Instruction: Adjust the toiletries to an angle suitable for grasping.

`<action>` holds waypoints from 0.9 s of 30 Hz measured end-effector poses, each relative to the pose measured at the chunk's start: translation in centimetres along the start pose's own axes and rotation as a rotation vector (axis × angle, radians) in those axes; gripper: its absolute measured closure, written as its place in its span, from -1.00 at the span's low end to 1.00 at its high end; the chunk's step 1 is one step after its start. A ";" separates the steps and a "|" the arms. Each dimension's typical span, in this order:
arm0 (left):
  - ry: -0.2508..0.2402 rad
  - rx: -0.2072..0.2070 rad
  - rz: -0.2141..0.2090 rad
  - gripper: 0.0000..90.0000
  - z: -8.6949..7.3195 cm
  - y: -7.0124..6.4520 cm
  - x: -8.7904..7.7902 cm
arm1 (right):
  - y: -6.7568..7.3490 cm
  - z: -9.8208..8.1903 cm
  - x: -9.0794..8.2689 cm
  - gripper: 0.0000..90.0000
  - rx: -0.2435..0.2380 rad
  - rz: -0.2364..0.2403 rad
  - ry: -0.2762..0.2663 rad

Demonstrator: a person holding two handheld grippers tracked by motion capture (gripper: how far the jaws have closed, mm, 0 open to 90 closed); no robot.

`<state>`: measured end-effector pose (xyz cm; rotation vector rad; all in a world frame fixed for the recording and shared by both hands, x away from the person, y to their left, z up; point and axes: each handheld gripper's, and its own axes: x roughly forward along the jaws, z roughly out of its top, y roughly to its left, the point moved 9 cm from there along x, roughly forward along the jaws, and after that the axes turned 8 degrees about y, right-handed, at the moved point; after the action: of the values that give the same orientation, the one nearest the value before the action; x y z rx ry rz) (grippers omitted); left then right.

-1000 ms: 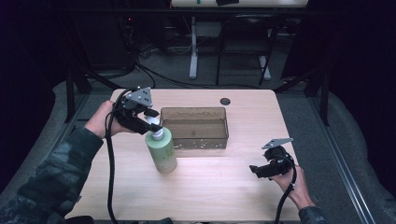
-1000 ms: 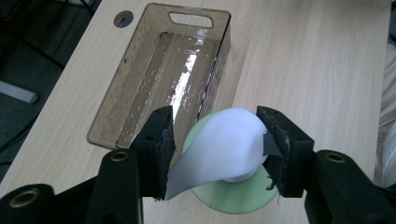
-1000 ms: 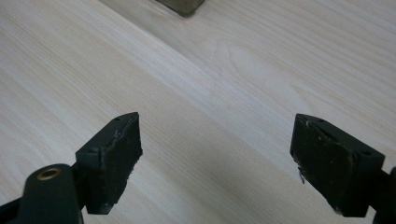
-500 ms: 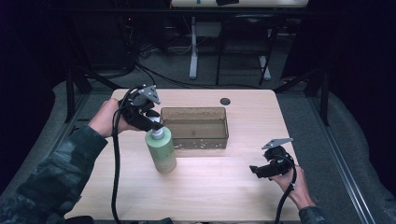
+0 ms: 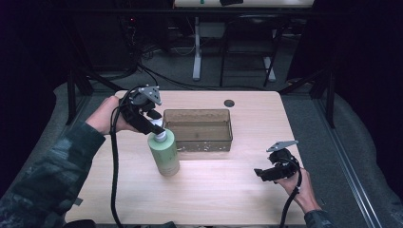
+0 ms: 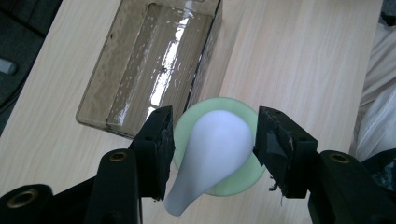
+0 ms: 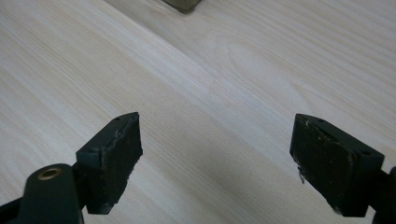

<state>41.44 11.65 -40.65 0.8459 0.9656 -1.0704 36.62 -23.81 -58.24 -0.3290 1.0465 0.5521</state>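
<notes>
Your left gripper [image 6: 212, 140] straddles the pump [image 6: 212, 149] of the bottle [image 5: 164, 154], which stands just beside the bin [image 5: 198, 129]; its jaws are spread, not quite touching. Center them, then squeeze evenly. Your right gripper [image 7: 217, 161] hangs wide apart over bare table [image 5: 228, 190].

So the left tongs [image 6: 211, 154] are sliding in from the left edge of the light wooden table [image 5: 223, 185] and dropping right over the white pump cap [image 6: 212, 156] of the pale green plastic bottle [image 5: 164, 153], jaws spread either side of it, not clamped yet.
</notes>
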 end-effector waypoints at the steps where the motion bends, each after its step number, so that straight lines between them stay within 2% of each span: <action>1: 0.000 0.000 0.000 0.06 0.0 0.0 0.0 | 0.0 0.0 0.0 -0.64 0.000 0.000 0.000; 4: -0.022 -0.013 -0.013 0.13 -0.4 0.1 0.5 | 0.1 0.0 0.0 -0.64 0.001 0.001 0.000; 6: -0.037 -0.003 -0.006 0.18 -0.6 0.1 0.6 | 0.1 0.0 0.0 -0.64 0.000 0.000 0.000; 12: -0.086 -0.008 -0.021 0.24 -0.8 0.2 0.7 | 0.1 0.1 0.0 -0.64 -0.005 -0.005 -0.001; 17: -0.107 0.000 -0.025 0.37 -0.8 0.1 0.7 | 0.0 0.2 0.0 -0.64 -0.002 -0.006 -0.003; 20: -0.126 -0.002 -0.035 0.37 -0.9 0.1 0.7 | 0.1 0.2 0.0 -0.64 -0.005 -0.006 -0.003; 27: -0.129 0.006 -0.022 0.38 -0.9 0.0 0.6 | 0.0 0.1 -0.1 -0.64 -0.001 -0.005 -0.007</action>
<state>41.38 12.30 -41.57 0.7631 0.8651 -1.1336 36.64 -23.75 -58.07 -0.3301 1.0380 0.5490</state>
